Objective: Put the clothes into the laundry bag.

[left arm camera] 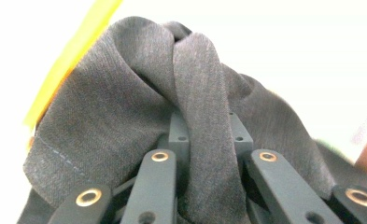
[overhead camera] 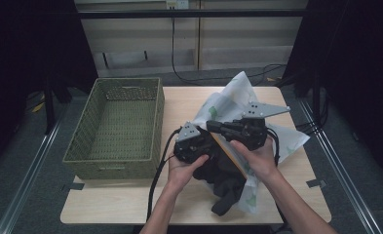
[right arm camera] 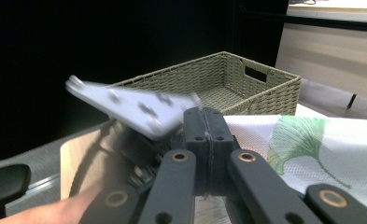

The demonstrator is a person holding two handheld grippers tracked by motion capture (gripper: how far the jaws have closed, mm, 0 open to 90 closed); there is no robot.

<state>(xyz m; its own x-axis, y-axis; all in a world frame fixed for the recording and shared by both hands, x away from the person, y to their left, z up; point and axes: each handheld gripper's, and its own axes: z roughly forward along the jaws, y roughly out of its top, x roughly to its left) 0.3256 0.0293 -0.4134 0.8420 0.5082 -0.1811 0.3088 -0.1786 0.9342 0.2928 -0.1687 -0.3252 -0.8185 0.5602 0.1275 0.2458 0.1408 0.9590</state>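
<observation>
While both hands meet near the middle of the tabletop [overhead camera: 130, 204], the left gripper [overhead camera: 193, 144] has its jaws pinched on a fold of dark grey cloth [left arm camera: 148, 107]. In the left gripper view the cloth bunches up and twists right between the jaws, so the hold looks tight. From above, the rest of the cloth [overhead camera: 225, 187] hangs down and trails toward the person, onto the near edge of the tabletop. Its long way runs from the grippers back toward the person.

The right gripper [overhead camera: 218, 127] sits just beside the left one, on its far right side. Its jaws are pressed flat together with nothing that I can see between them. It points to the left, toward the basket.

A white bag with green leaves [overhead camera: 228, 105] lies under and behind the grippers, and the cloth seems to come out of it. A yellow edge [left arm camera: 69, 56] shows beside the cloth.

The woven basket [overhead camera: 152, 122] stands to the left of both grippers, open and with nothing inside. The left gripper is the nearer one to it. I think the cloth must travel left to reach the basket, and the hanging end may drag on the rim.
</observation>
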